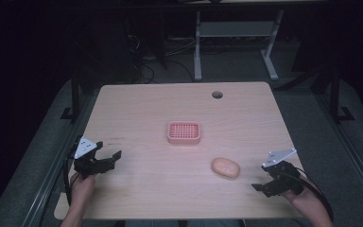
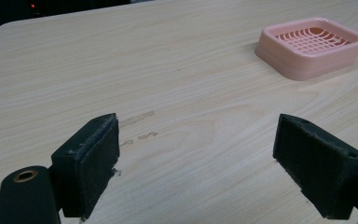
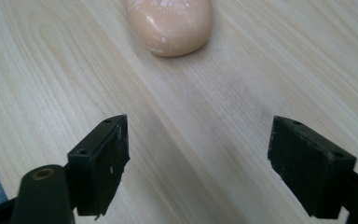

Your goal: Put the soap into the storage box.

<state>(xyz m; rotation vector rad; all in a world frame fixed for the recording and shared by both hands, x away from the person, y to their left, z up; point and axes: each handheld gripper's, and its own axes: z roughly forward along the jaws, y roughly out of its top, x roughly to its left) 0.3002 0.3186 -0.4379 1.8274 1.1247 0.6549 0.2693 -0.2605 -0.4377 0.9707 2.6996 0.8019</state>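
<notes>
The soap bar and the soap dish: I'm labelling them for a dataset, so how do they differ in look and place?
The soap bar is a solid, rounded, peach oval; the soap dish is a pink, rectangular tray with a slatted grid floor. The soap bar lies near the right gripper, whose camera looks straight at it; the soap dish sits near the table's middle, farther from both grippers. Both rest on the wooden table, untouched.

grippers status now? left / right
Left gripper: open, nothing between the jaws.
Right gripper: open, holding nothing; soap bar lies ahead of it.
</notes>
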